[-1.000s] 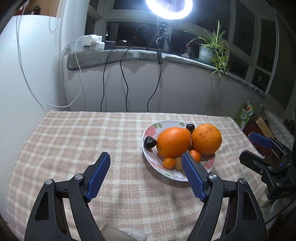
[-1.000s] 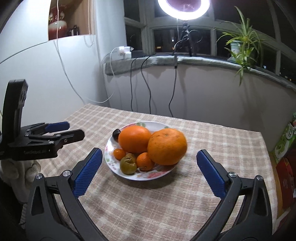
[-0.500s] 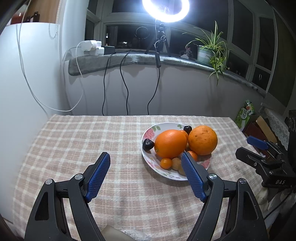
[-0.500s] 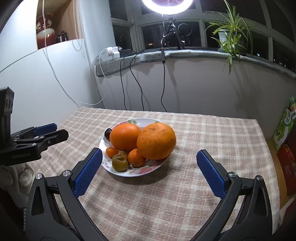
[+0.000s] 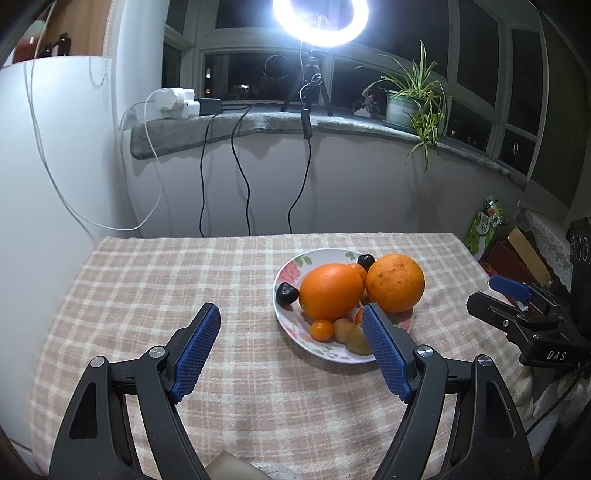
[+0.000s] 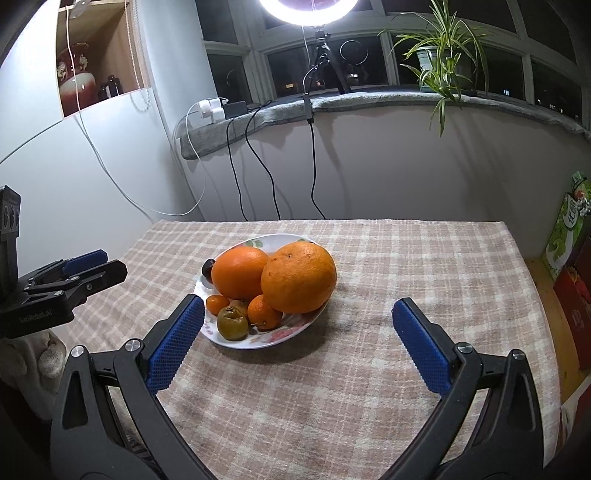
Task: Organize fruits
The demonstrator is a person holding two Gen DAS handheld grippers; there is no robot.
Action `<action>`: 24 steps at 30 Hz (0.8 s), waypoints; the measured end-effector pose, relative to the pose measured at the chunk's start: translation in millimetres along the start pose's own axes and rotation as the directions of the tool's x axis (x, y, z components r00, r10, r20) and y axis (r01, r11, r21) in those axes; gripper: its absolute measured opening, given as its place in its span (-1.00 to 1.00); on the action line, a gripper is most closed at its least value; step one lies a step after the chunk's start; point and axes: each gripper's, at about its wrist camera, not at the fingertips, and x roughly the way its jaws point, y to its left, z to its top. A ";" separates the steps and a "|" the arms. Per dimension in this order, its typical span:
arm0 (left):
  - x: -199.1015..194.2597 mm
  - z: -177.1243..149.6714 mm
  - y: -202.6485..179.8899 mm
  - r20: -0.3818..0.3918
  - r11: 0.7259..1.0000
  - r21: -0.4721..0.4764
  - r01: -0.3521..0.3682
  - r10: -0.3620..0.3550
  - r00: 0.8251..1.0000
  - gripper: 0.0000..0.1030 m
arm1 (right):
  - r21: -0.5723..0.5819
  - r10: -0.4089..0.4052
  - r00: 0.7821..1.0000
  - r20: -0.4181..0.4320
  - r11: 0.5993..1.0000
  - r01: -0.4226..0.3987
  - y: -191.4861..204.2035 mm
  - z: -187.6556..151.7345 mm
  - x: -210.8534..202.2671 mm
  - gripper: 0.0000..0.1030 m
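A flowered white plate (image 5: 291,267) (image 6: 255,243) on the checked tablecloth holds two big oranges (image 5: 330,290) (image 6: 298,277), small orange fruits (image 5: 322,329) (image 6: 263,312), a brownish-green fruit (image 6: 232,323) and dark plums (image 5: 287,294). My left gripper (image 5: 291,341) is open and empty, hovering in front of the plate, its right finger overlapping the plate's near rim. My right gripper (image 6: 297,339) is open and empty, just short of the plate. Each gripper shows at the edge of the other's view (image 5: 517,299) (image 6: 79,267).
The checked tablecloth (image 5: 166,280) covers the table. A white wall panel (image 5: 44,184) stands at the left. Behind the table a sill carries cables, a ring light (image 5: 320,22) and a potted plant (image 5: 406,99). Boxes (image 6: 569,236) stand to the right.
Both grippers have drawn back and risen a little from the plate; the fruit sits further away and lower in both views. Both stay open and empty.
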 end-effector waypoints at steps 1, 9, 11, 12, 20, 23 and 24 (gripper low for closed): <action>0.5 0.1 0.0 -0.001 1.000 0.001 0.001 -0.001 1.000 0.54 | 0.001 0.001 1.000 -0.001 1.000 -0.001 -0.1 0.0 0.3 1.00; 1.8 2.6 3.4 0.000 1.000 -0.006 0.002 -0.002 1.000 0.54 | 0.007 0.010 1.000 -0.009 1.000 -0.010 1.4 3.6 5.6 1.00; 2.5 2.8 4.6 0.000 1.000 -0.009 0.004 -0.004 1.000 0.54 | 0.012 0.009 1.000 -0.009 1.000 -0.009 1.6 4.5 6.6 1.00; 3.0 2.8 5.5 -0.001 1.000 -0.010 0.004 -0.004 1.000 0.54 | 0.015 0.010 1.000 -0.010 1.000 -0.010 1.8 4.8 7.7 1.00; 5.9 2.7 9.1 -0.001 1.000 -0.013 0.010 -0.010 1.000 0.55 | 0.027 0.015 0.999 -0.029 1.000 -0.014 4.0 4.5 15.0 1.00; 5.5 2.3 9.7 0.007 1.000 -0.013 0.013 -0.013 1.000 0.55 | 0.030 0.018 0.999 -0.033 0.999 -0.017 5.1 4.4 16.1 1.00; 6.1 2.3 10.0 0.006 1.000 -0.014 0.014 -0.014 1.000 0.55 | 0.029 0.017 0.999 -0.034 0.999 -0.016 5.5 4.3 16.8 1.00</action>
